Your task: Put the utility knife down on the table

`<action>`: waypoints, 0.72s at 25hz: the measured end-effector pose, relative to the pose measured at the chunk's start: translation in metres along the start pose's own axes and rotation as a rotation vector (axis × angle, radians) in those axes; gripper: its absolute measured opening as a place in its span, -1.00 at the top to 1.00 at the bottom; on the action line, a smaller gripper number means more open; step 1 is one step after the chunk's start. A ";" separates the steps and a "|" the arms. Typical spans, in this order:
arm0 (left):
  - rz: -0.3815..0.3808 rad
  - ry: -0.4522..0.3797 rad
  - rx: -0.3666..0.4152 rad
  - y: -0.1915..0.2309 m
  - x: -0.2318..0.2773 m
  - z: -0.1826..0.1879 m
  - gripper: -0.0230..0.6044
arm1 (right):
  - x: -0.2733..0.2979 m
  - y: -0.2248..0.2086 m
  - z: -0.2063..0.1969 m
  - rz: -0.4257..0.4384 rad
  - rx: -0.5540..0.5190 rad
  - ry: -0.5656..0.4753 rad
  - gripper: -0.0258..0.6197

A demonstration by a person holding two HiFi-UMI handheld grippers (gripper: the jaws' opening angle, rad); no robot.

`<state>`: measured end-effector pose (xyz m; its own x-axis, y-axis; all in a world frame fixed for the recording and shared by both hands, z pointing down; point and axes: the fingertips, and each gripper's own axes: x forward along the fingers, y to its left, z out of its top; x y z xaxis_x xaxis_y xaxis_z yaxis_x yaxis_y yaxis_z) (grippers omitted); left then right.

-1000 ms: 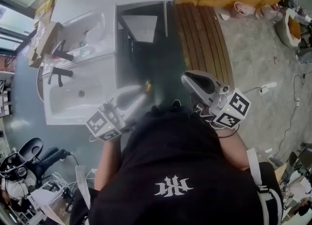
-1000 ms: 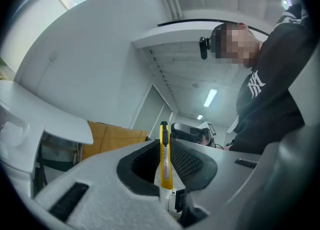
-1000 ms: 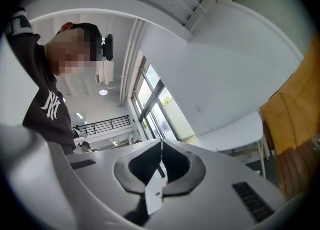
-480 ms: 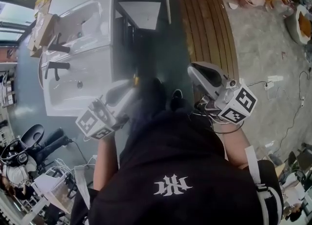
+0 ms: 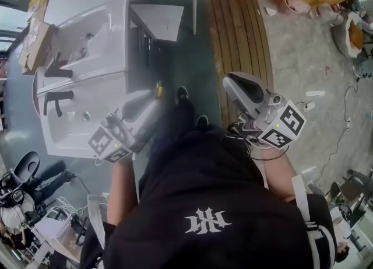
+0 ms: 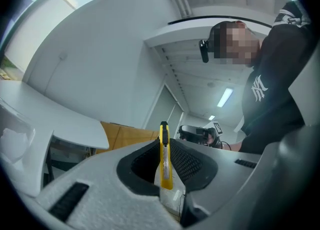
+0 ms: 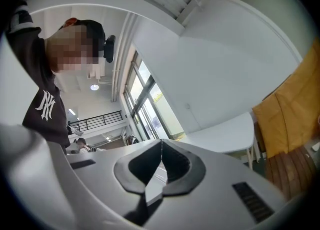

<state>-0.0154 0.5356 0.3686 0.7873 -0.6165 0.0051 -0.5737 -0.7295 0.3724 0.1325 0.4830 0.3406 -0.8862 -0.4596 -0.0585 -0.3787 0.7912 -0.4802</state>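
Note:
My left gripper [image 6: 163, 146] is shut on a yellow utility knife [image 6: 164, 156], which stands on edge between the black pads and sticks out past them. In the head view the left gripper [image 5: 152, 100] points up and forward beside the white table [image 5: 105, 81], with the knife's yellow tip [image 5: 158, 91] showing at its front. My right gripper [image 7: 161, 150] is shut with nothing between its jaws. In the head view the right gripper [image 5: 233, 85] is held at waist height over the floor, right of the person's feet.
On the white table stand two black objects [image 5: 52, 100] and a cardboard box [image 5: 34, 49] at its left edge. Wooden decking [image 5: 236, 34] runs ahead on the right, concrete floor beyond it. The person's dark shoes [image 5: 182, 95] stand between the grippers. Chairs and cables lie bottom left.
The view has shifted, so the table sits further left and nearer. The left gripper with the knife has moved left toward the table. The right gripper has held about the same place.

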 end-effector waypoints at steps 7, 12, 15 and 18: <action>-0.056 -0.047 -0.042 0.078 0.022 0.042 0.74 | 0.074 -0.038 0.042 -0.056 -0.042 0.012 0.91; -0.091 -0.075 -0.076 0.136 0.039 0.058 0.74 | 0.119 -0.065 0.053 -0.081 -0.058 0.027 0.91; -0.075 -0.061 -0.092 0.157 0.048 0.056 0.74 | 0.134 -0.081 0.057 -0.080 -0.052 0.038 0.91; -0.061 -0.042 -0.093 0.174 0.060 0.053 0.74 | 0.146 -0.103 0.062 -0.070 -0.048 0.047 0.91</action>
<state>-0.0801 0.3556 0.3844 0.8089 -0.5850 -0.0590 -0.4997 -0.7369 0.4554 0.0584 0.3096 0.3271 -0.8685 -0.4954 0.0156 -0.4510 0.7769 -0.4395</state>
